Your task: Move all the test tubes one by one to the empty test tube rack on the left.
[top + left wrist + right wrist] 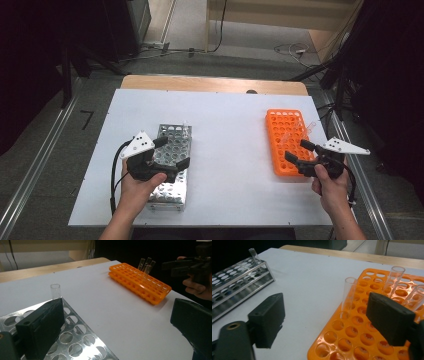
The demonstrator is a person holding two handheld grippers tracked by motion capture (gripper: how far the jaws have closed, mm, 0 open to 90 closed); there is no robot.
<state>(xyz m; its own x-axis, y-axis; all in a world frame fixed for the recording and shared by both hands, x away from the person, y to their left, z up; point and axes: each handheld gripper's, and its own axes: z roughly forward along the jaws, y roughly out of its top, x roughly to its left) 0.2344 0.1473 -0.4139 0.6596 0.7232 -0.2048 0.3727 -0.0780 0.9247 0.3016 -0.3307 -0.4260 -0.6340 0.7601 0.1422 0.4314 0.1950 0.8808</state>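
Note:
A shiny metal tube rack point(169, 193) lies at the left of the white sheet, with one clear tube point(186, 126) standing at its far corner. At the right an orange tube rack point(278, 131) holds three clear tubes point(296, 131). My left gripper point(172, 152) hovers open over the metal rack point(75, 340), and nothing is between its jaws point(117, 325). My right gripper point(299, 151) stands open over the near end of the orange rack point(359, 335), just in front of the tubes point(349, 293). Its jaws point(328, 318) hold nothing.
A white sheet point(227, 150) covers most of the table, with a wooden edge point(210, 83) at the far side. Bare sheet lies between the two racks. Dark stands and cables surround the table on the floor.

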